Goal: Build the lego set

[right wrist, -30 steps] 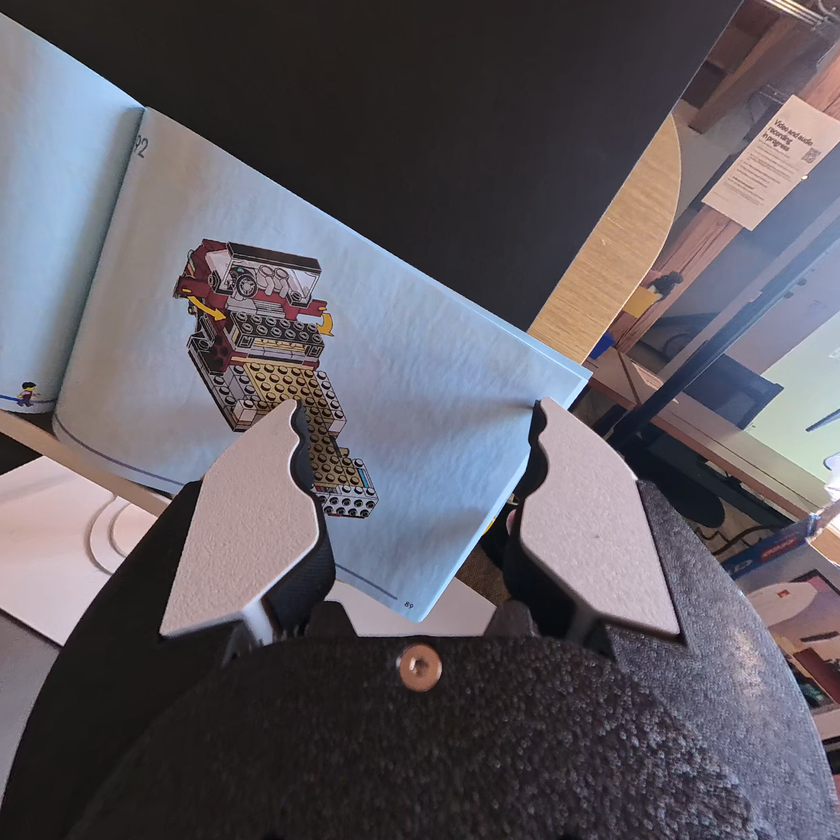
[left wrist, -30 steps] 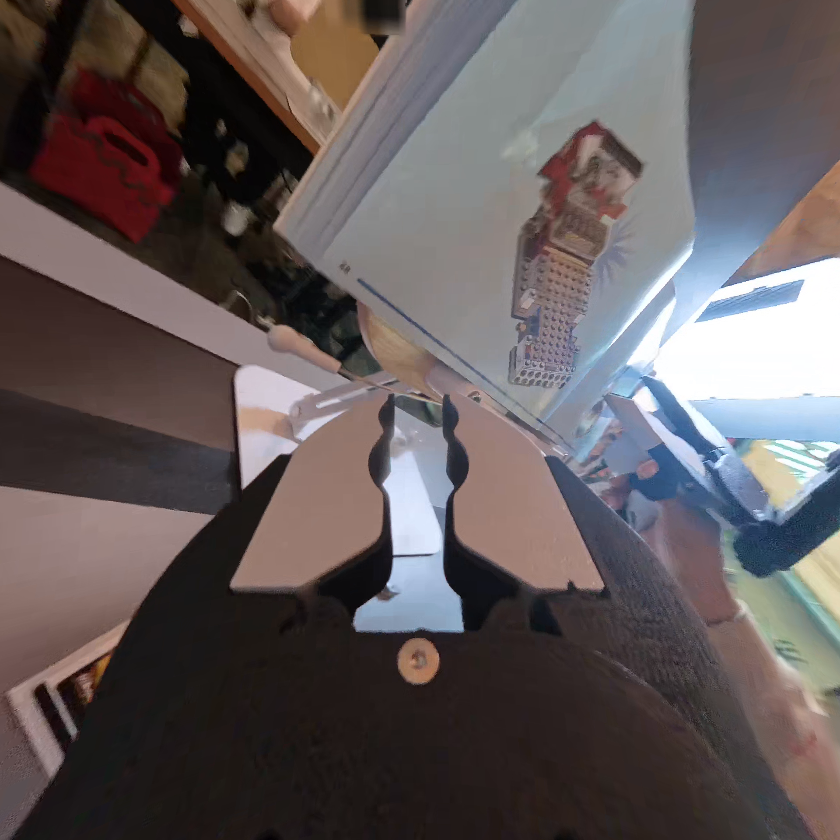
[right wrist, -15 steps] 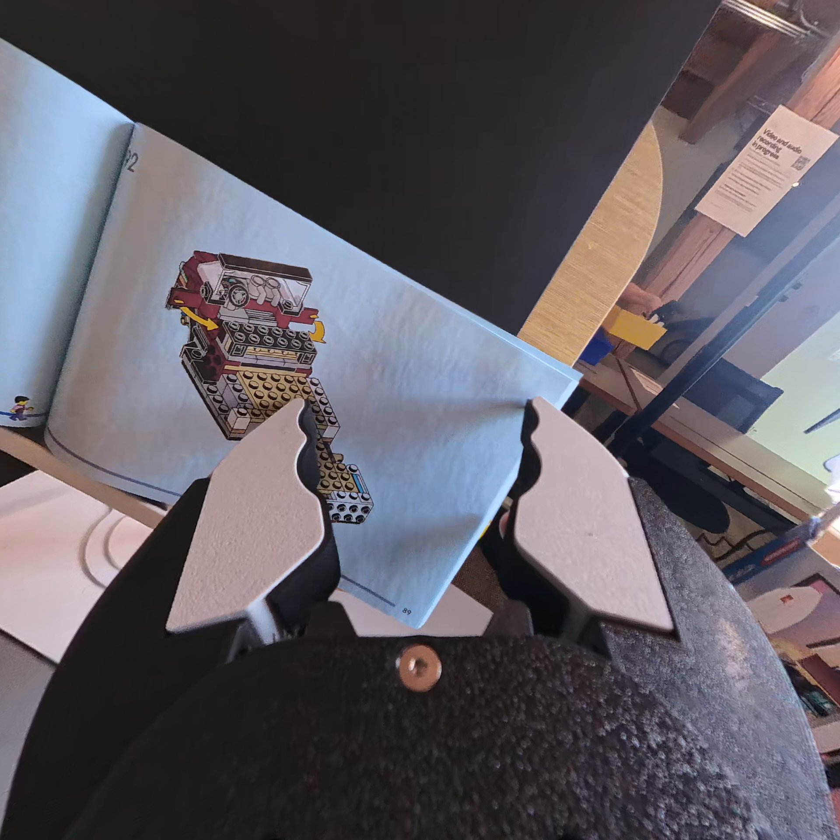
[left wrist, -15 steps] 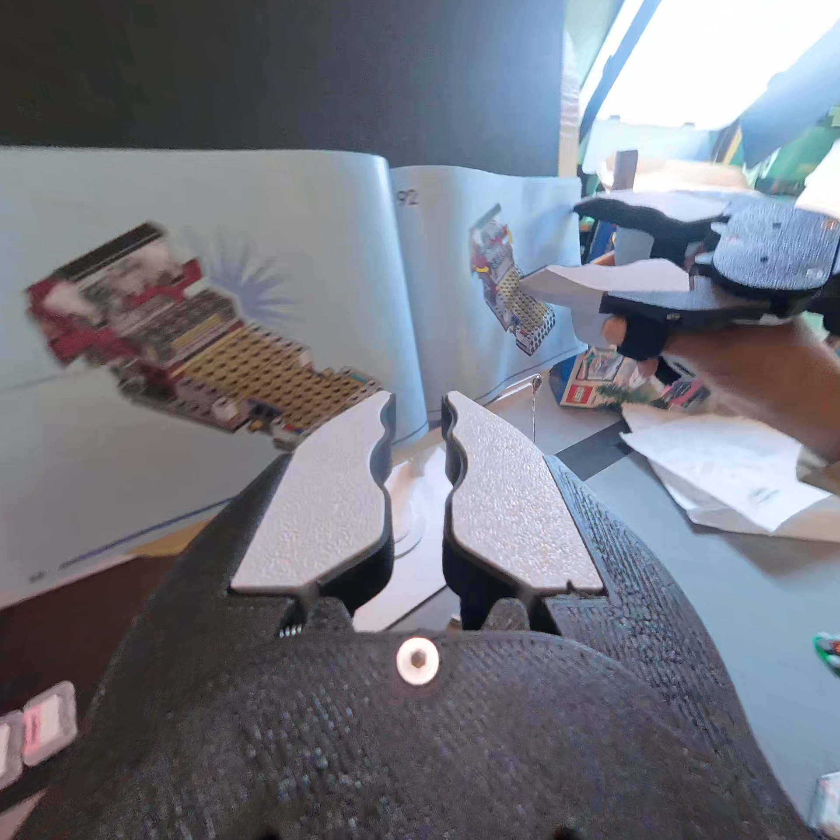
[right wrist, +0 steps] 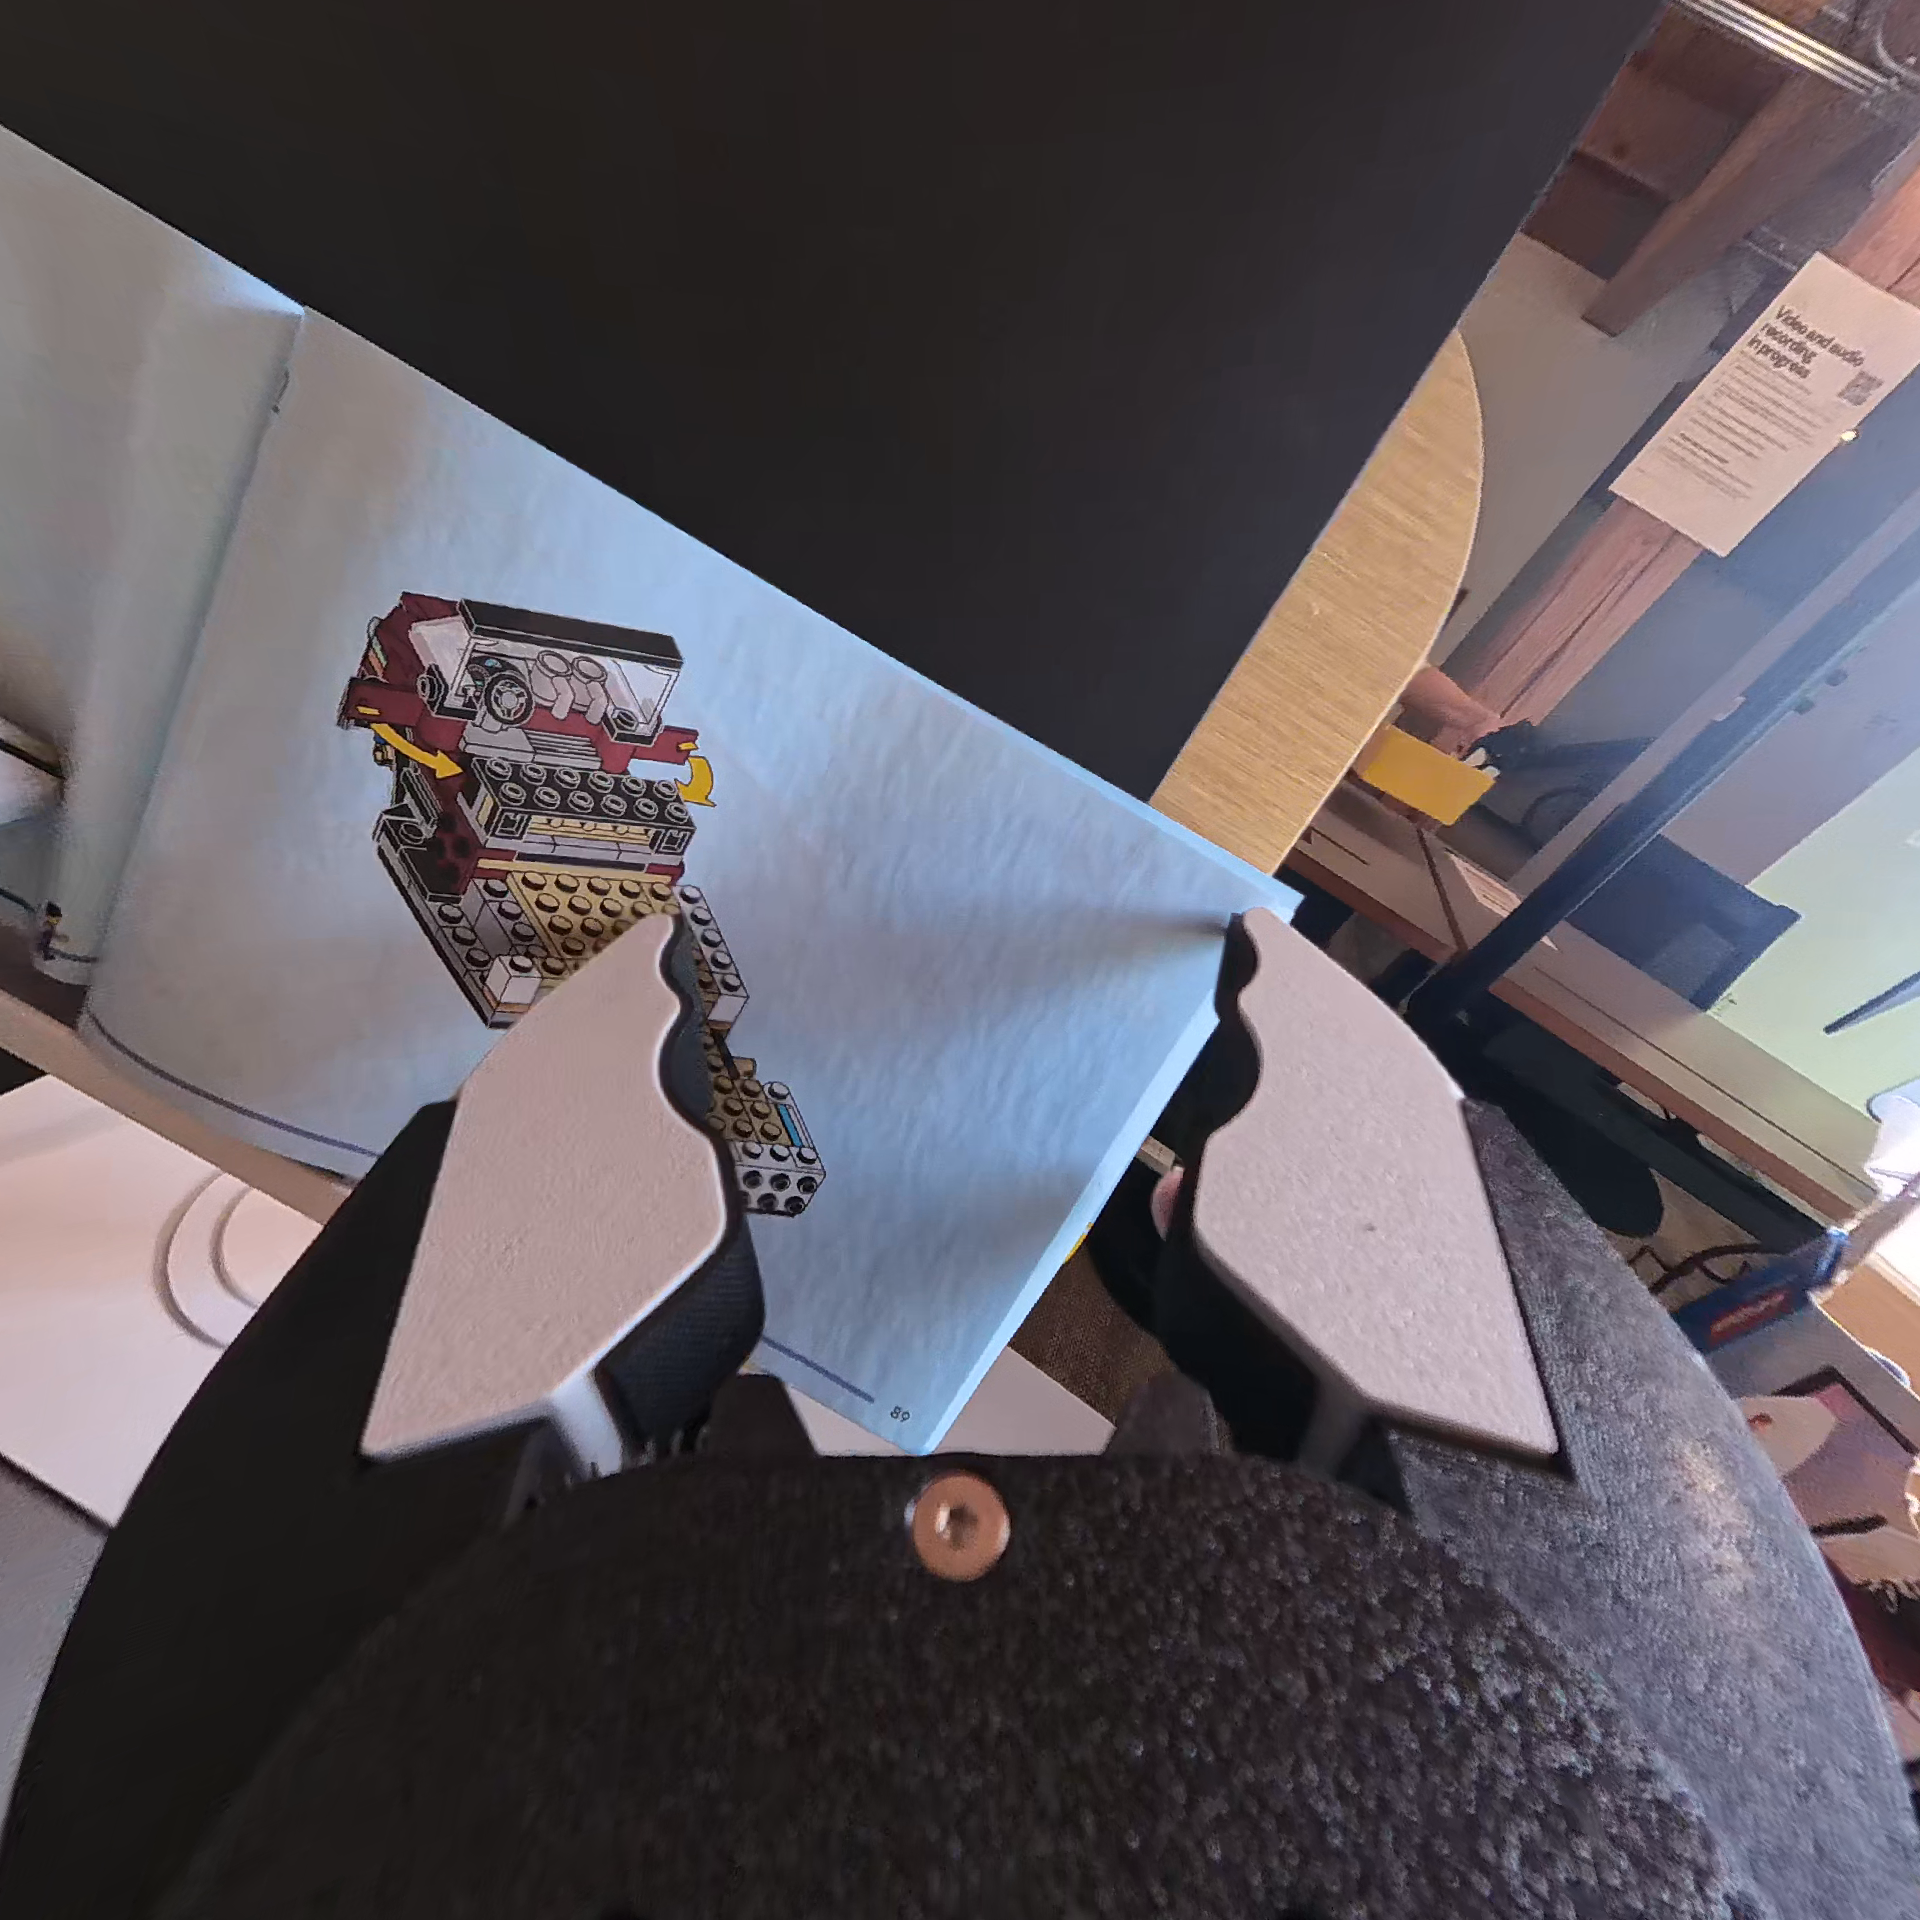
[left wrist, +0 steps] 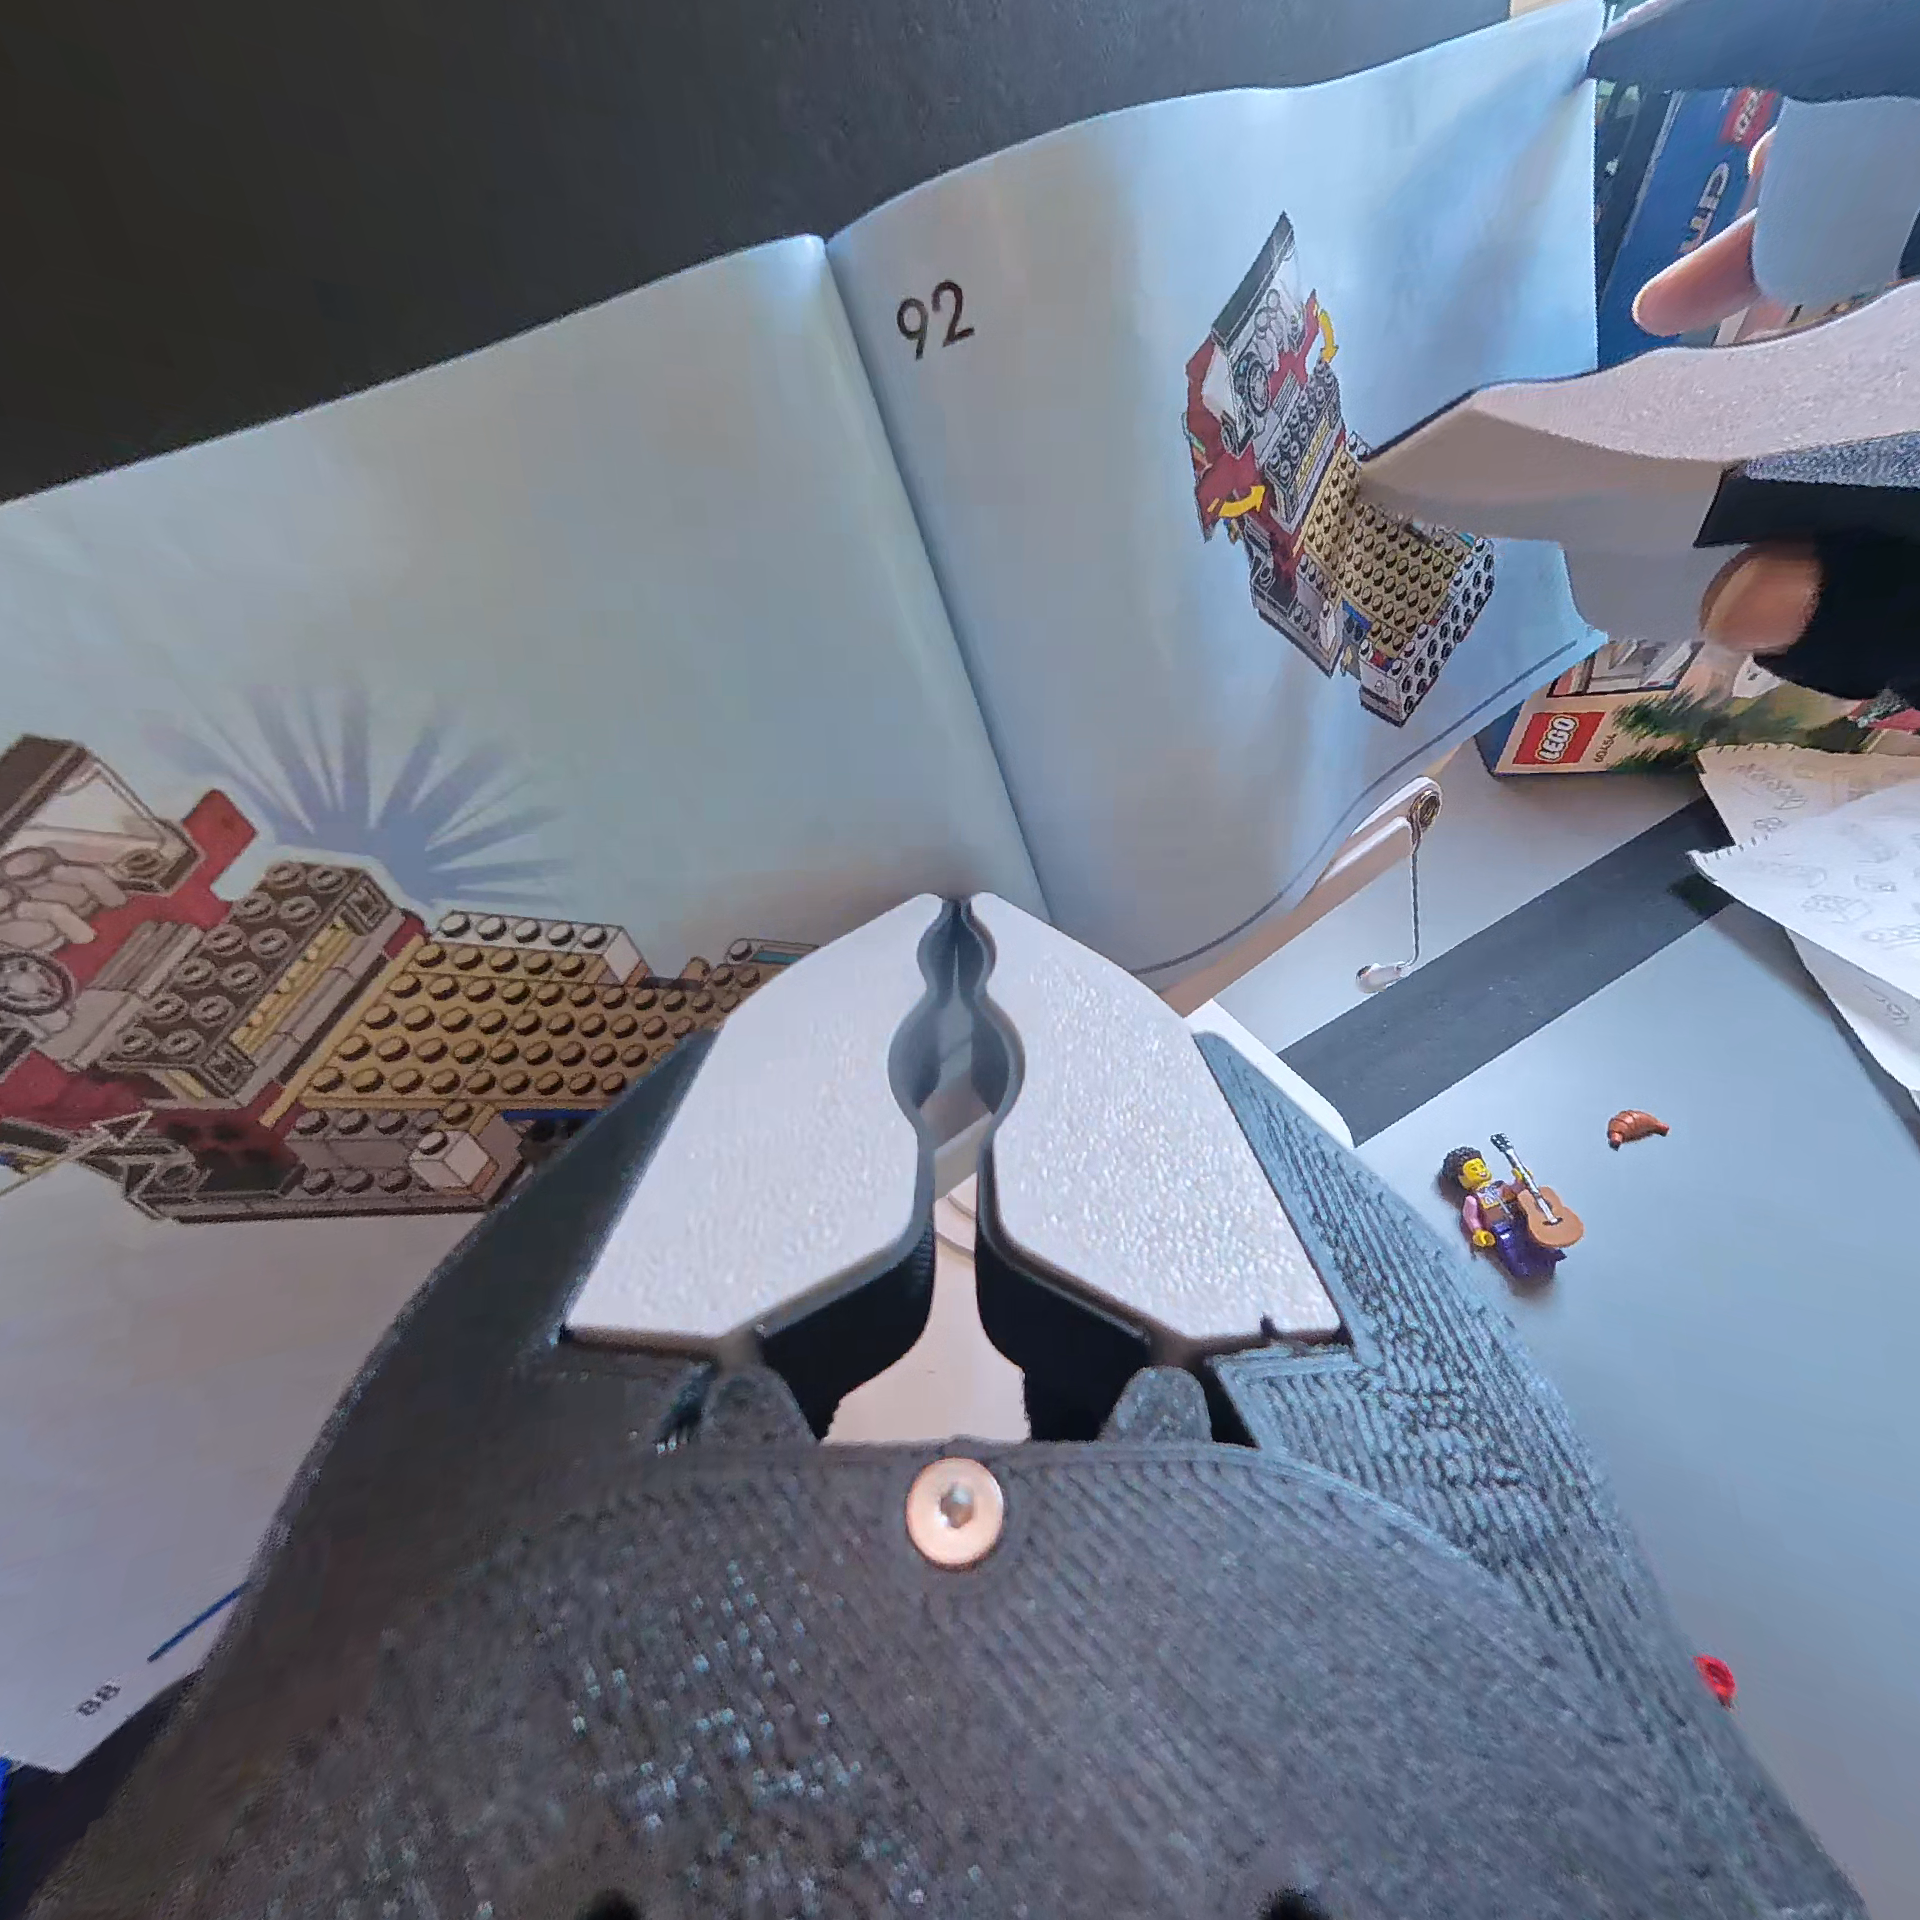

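**Open booklet, one claw on each side of it**

Right wrist view: the right claw (right wrist: 951,935) is spread wide, gripping nothing. The pale blue booklet (right wrist: 935,935) stands propped open straight ahead of it, in front of a black backdrop. Its right-hand page fills the gap between the fingers. One fingertip (right wrist: 644,966) sits in front of the printed brick model and the other (right wrist: 1262,951) sits right at the page's free outer edge. That edge is the bit that matters. It runs slantwise from the upper right corner down toward the claw, and neither pad is pressing on the paper. Compared with a second ago the framing is almost the same, the page just looms a little closer.

Left wrist view: the left claw (left wrist: 956,909) is closed, tips meeting, and I can't see anything between them. It points at the foot of the booklet's spine, which stands nearly upright just beyond the tips. Off to the right, one right-claw finger (left wrist: 1662,436) lies across the front of the far page, so that claw is clearly the nearer one to the loose edge. A toy figure with a guitar (left wrist: 1512,1210) lies on the grey table (left wrist: 1714,1455), well apart from both claws. Half a second ago the left fingers had a narrow gap, now they're shut, and the view has moved in toward the spine
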